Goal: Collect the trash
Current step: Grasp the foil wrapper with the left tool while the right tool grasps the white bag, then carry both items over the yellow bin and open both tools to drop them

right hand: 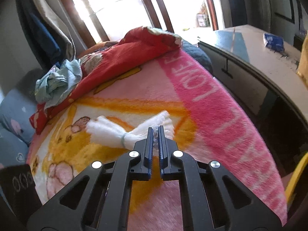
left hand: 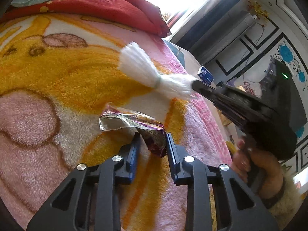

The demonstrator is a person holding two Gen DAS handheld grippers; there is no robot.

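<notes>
A crumpled purple and silver foil wrapper lies on the pink and orange blanket. My left gripper is partly open with its jaws on either side of the wrapper's near end; whether they touch it I cannot tell. My right gripper is shut on a white fluffy bundle tied with a band, held just above the blanket. The same bundle and right gripper show in the left wrist view, beyond the wrapper.
A red quilt and a light blue cloth are heaped at the bed's far end. A grey table with a blue packet stands right of the bed. A window is behind.
</notes>
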